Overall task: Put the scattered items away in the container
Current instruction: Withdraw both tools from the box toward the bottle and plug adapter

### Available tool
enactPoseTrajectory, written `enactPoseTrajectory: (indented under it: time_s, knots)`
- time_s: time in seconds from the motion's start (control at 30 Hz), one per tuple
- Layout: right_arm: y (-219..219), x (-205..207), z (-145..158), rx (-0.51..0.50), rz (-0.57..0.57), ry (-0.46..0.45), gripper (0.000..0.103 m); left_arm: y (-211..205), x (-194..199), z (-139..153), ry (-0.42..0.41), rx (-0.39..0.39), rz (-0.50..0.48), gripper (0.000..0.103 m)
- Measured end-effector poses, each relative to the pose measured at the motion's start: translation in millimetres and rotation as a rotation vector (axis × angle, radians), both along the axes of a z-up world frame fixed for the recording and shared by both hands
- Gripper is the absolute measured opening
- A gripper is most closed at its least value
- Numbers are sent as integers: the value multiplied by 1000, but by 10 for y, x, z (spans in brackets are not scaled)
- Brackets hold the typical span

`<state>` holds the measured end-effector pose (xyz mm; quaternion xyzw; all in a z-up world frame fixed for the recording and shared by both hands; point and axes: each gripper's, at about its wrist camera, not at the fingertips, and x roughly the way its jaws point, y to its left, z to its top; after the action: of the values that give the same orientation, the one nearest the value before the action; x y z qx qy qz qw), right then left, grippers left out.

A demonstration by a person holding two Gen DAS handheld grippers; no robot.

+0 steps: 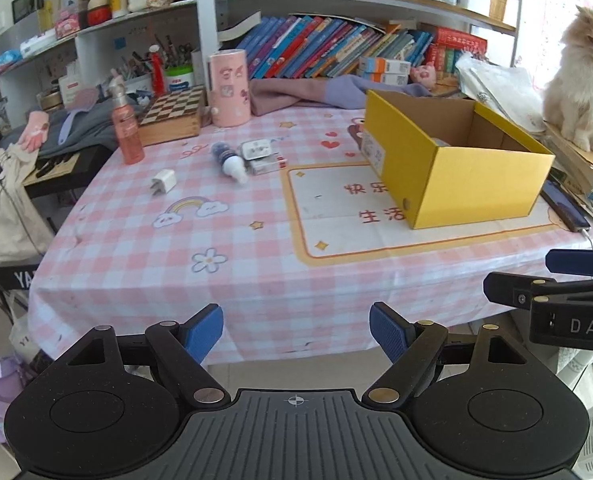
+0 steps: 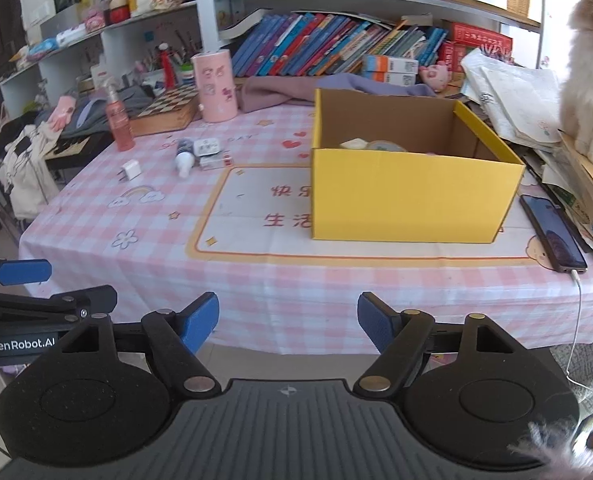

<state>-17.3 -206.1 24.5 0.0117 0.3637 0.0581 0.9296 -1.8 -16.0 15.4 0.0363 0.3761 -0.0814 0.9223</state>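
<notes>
Left wrist view shows our left gripper (image 1: 296, 330) spread wide, empty, short of the table (image 1: 136, 264). Our right gripper (image 2: 288, 322) also gapes empty, facing the yellow box (image 2: 412, 196).

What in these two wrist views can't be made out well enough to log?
- Contents of the yellow box: right wrist view shows only the tops of a few pale items over its front wall; left wrist view shows almost none.
- Labels on the small packets beside the lying bottle: too small.
- Cat: cut off by the right edge.
- Fuzzy object at the right wrist view's bottom-right corner: blurred.
</notes>
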Motion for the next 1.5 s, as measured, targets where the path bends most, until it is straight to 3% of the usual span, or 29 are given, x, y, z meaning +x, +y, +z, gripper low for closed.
enactPoseTrajectory:
  time_s: [0.6, 1.5]
  knots:
    - [463, 161, -39, -15, 91, 22, 82, 441, 15, -47, 17, 3, 83, 96]
    - [953, 493, -104, -4, 258, 36, 84, 852, 58, -45, 23, 12, 211, 98]
